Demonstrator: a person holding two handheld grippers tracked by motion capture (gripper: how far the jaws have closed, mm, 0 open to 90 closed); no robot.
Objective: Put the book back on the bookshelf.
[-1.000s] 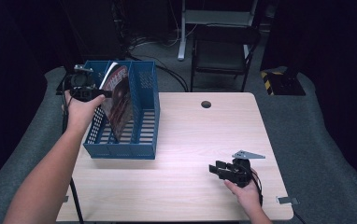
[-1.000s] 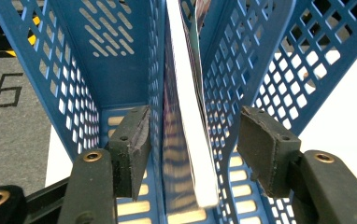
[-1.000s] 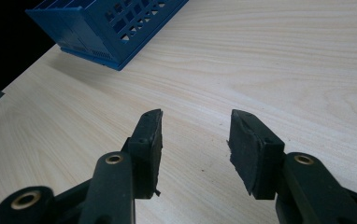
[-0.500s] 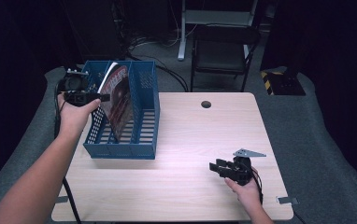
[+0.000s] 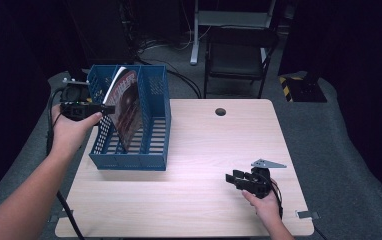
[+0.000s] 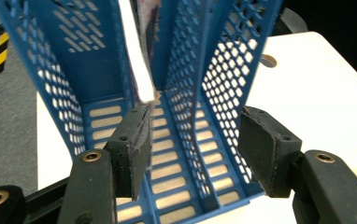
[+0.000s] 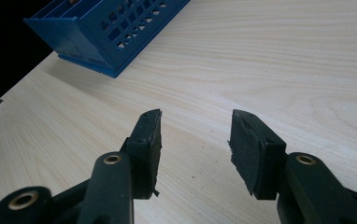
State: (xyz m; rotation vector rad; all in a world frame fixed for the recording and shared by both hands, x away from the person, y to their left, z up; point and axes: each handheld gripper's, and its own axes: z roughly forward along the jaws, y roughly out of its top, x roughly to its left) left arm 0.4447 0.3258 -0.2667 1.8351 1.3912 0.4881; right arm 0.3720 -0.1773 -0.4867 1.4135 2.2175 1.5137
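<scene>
L gripper (image 5: 108,108) raised beside magazine (image 5: 127,107), jaws apart

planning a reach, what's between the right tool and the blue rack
Nothing: bare tabletop runs from the right tool to the blue rack, as the high view shows.

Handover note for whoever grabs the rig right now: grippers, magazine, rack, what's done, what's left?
Left gripper: open, at the rack's left wall, jaws either side of the magazine's near edge, not clamped.
Right gripper: open, holding nothing, low over the table at the near right.
Magazine: standing tilted in the left slot of the blue rack.
Done: magazine is in the rack and released.
Left: probably just back the left gripper away; straighten the magazine if it needs to stand upright.
</scene>
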